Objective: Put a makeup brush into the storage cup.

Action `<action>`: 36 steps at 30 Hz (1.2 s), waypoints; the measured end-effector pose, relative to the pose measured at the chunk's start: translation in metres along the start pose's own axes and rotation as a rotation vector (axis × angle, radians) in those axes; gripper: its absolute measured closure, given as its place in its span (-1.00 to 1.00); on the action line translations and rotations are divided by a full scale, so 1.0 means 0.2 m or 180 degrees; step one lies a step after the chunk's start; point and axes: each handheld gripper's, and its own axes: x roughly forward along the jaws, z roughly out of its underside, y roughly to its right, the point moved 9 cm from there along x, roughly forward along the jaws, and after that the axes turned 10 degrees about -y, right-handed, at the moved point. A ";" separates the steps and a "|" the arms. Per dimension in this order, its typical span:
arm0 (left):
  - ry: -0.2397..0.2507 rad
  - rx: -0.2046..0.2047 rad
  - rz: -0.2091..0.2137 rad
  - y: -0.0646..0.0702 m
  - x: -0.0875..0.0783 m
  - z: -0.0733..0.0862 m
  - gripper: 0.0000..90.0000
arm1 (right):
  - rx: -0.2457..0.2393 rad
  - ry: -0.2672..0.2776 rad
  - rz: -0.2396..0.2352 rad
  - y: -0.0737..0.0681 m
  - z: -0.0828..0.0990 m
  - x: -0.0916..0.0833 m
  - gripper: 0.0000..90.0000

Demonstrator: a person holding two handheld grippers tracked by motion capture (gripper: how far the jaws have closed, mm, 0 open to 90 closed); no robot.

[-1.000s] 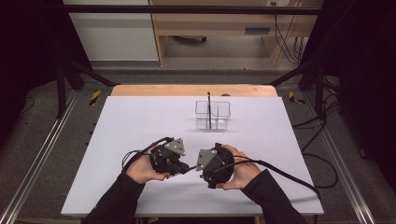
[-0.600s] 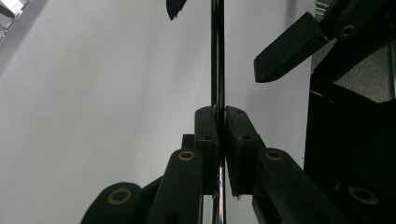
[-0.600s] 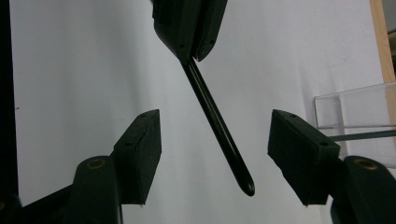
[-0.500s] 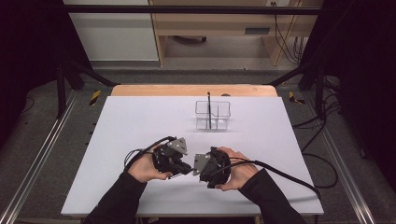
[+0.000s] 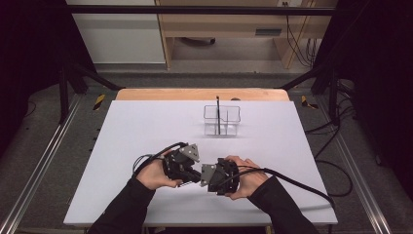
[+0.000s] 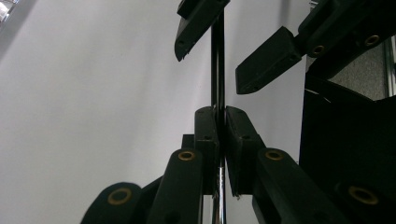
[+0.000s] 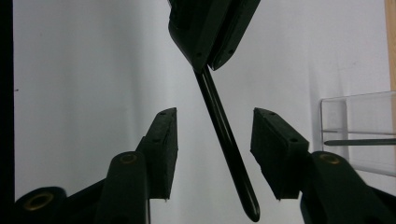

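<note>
Pen (image 7: 224, 135) gripped between the closed jaws of the left gripper (image 6: 219, 135) above the white table (image 5: 136, 126), its free end pointing between the jaws of the right gripper (image 7: 215, 149), which have just been closing but stand clear of it. A clear organizer (image 5: 222, 120) stands farther back.

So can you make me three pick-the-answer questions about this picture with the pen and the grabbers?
1. Where is the clear box?
A. far half of the white table
B. on the floor
C. in a hand

2. How many pens stand in the box?
A. none
B. one
C. three

3. What does the left gripper do?
A. stands wide open
B. lies on the table
C. clamps a black pen

Answers: A, it stands beyond both hands; B, one dark pen stands up in it; C, its jaws pinch the pen, which passes between the right gripper's open jaws.
</note>
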 end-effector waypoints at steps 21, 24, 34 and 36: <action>-0.0023 0.0027 0.0059 0.02 0.02 0.00 0.86 | -0.0245 -0.0109 0.0067 -0.02 -0.01 0.02 0.73; -0.0008 0.0023 0.0067 0.02 0.02 0.00 0.86 | -0.0265 -0.0108 0.0067 -0.02 -0.01 0.02 0.75; 0.0056 0.0040 0.0068 0.02 0.01 0.01 0.84 | -0.0344 -0.0094 0.0019 -0.03 -0.01 0.02 0.83; 0.0058 0.0039 0.0056 0.02 0.00 0.01 0.83 | -0.0357 -0.0076 -0.0003 -0.04 -0.01 0.02 0.86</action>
